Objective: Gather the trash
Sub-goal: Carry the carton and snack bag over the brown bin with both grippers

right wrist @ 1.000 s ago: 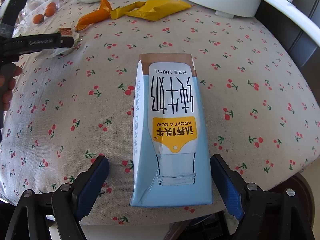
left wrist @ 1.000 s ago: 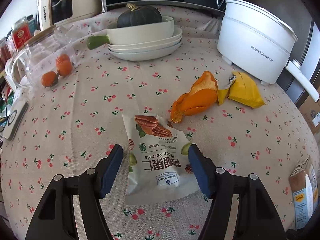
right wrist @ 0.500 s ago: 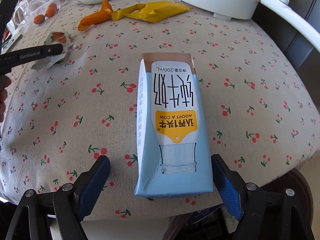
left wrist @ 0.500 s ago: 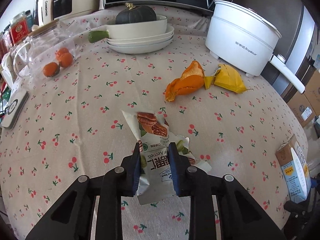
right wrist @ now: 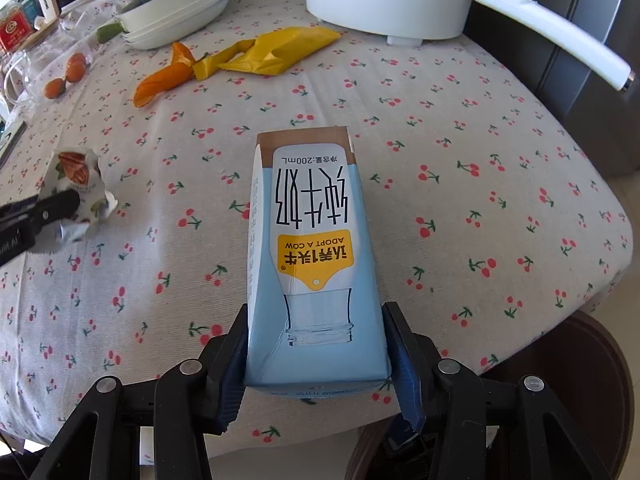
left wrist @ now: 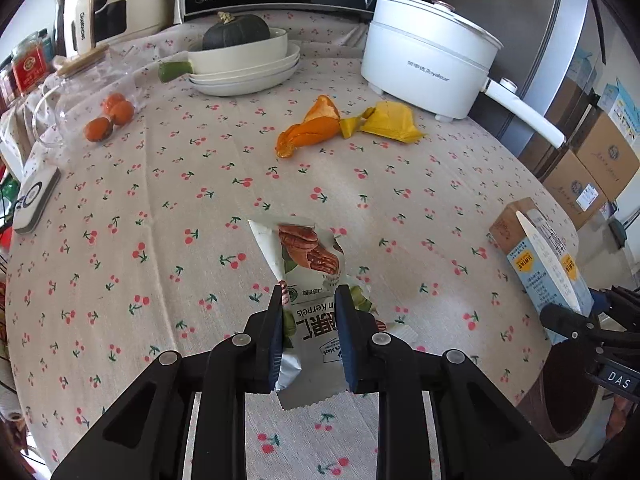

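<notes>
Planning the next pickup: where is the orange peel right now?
The orange peel lies mid-table in the left wrist view, touching the yellow wrapper on its right, in front of the stacked plates.

One nut packet [left wrist: 310, 280] sits pinched between the left jaws. One milk carton [right wrist: 314, 264] sits between the right jaws. Ahead of both jaws lie one orange peel [left wrist: 308, 130] and one yellow wrapper [left wrist: 390, 122], touching end to end. Past them stands one white pot [left wrist: 424, 66]. Far ahead, left of the pot, is one stack of three white dishes [left wrist: 248, 68] with one dark squash [left wrist: 236, 32] on top. Three small orange fruits [left wrist: 110, 116] lie ahead and left of the left jaws, inside one glass jar [left wrist: 68, 96]. One white remote [left wrist: 36, 200] lies farther left.
</notes>
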`<state>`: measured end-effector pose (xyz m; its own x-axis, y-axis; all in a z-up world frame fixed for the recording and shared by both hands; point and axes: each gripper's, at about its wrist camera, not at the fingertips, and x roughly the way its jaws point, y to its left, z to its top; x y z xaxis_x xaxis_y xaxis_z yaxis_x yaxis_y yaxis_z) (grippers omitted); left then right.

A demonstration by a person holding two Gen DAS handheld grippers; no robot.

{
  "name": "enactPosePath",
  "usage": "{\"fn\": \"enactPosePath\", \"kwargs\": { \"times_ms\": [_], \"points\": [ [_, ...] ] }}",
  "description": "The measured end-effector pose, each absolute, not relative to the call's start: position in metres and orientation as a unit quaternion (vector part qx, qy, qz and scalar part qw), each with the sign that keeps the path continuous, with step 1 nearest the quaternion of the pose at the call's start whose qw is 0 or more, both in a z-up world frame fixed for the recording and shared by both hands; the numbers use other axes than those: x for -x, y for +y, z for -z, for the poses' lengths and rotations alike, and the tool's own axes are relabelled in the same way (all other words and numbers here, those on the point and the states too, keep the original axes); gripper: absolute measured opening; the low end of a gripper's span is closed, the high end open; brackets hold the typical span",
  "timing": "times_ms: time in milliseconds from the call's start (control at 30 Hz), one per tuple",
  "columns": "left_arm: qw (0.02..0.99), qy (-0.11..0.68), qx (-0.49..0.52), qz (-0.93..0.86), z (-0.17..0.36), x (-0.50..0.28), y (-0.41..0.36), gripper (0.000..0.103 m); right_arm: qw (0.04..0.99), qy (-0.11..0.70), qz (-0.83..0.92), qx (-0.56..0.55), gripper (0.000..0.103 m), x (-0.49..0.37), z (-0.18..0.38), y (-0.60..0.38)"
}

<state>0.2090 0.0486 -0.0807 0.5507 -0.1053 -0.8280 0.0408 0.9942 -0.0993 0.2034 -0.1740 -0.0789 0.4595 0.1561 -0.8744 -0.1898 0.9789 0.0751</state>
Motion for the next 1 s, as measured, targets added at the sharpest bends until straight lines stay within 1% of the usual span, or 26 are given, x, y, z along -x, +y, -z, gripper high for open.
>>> {"fn": "enactPosePath", "kwargs": {
  "times_ms": [367, 600, 1000],
  "points": [
    [0.883, 0.464, 0.048, 0.056, 0.060, -0.161, 0.043, 0.025, 0.865, 0.489, -0.112, 0.026, 0.053, -0.169, 0.053, -0.167],
    [0.881, 0.461, 0.080, 0.069, 0.050, -0.138, 0.043, 0.025, 0.868, 0.485, -0.108, 0.005, 0.053, -0.149, 0.041, -0.173],
    [0.885, 0.446, 0.061, 0.116, 0.031, -0.111, 0.016, 0.025, 0.875, 0.469, -0.119, 0.012, 0.053, -0.127, 0.017, -0.177]
  ]
}}
